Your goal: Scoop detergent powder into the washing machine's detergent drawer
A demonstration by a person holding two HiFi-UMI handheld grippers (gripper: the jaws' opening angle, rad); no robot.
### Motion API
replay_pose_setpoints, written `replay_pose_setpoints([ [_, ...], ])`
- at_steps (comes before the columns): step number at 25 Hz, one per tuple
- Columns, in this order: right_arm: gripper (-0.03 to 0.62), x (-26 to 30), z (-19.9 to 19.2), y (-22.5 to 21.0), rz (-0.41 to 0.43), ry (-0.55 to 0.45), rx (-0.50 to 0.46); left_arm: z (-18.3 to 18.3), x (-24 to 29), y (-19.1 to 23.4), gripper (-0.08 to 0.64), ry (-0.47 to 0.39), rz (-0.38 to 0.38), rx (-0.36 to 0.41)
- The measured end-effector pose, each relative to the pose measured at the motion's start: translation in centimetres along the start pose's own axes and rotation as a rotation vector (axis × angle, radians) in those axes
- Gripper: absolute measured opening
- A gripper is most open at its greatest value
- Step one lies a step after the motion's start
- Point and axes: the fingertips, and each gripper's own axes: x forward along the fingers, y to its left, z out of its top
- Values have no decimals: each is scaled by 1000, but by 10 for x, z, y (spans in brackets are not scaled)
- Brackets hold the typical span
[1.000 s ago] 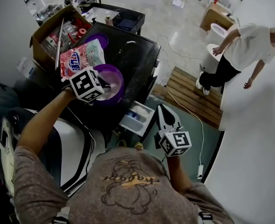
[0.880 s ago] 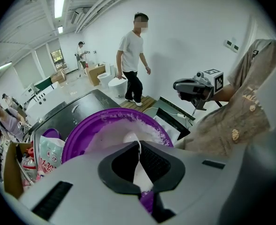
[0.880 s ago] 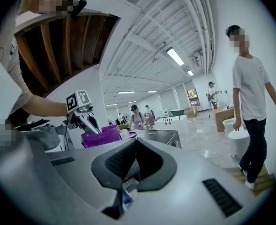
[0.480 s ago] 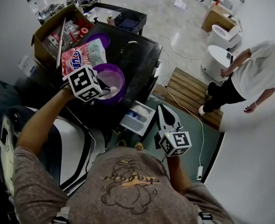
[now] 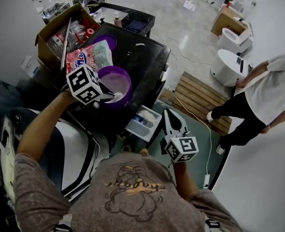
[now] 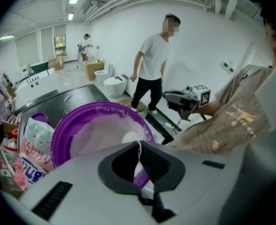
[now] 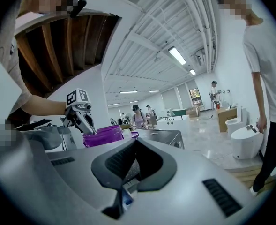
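Note:
A purple bowl (image 5: 128, 84) of white detergent powder (image 6: 98, 135) stands on the black washing machine top (image 5: 142, 57). My left gripper (image 5: 105, 97) reaches into it from the near side, shut on the purple handle of a scoop (image 6: 130, 137) whose white head lies in the powder. Below the machine's front edge the white detergent drawer (image 5: 143, 123) is pulled out. My right gripper (image 5: 167, 113) hangs just right of the drawer, jaws together with nothing in them. The right gripper view shows the left gripper (image 7: 85, 119) at the bowl (image 7: 104, 135).
A pink detergent bag (image 5: 86, 57) lies left of the bowl, with a purple lid (image 5: 105, 41) and an open cardboard box (image 5: 60, 33) behind. A wooden pallet (image 5: 200, 98) and white toilets (image 5: 224, 62) are on the floor; a person in white (image 5: 258, 100) stands at right.
My left gripper has stayed at the bowl, shifting slightly up and left. The right gripper has not moved. The person in white has walked from the toilets toward the right edge.

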Motion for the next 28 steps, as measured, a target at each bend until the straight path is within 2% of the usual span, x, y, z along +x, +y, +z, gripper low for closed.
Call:
replay_pose_setpoints([
  [10,2,7,-2,2,15,7,-1,0,-9,-2,25,-69,-62,-92],
  [16,2,10,1,3,17,7,1,0,-14,-1,25,-125,-98,-177],
  [23,3,17,0,9,41,16,-1,-4,-21,1,25,-220,-148,-318],
  [28,3,22,-1,14,64,15,14,-7,-29,0,25,-314,-221,-468],
])
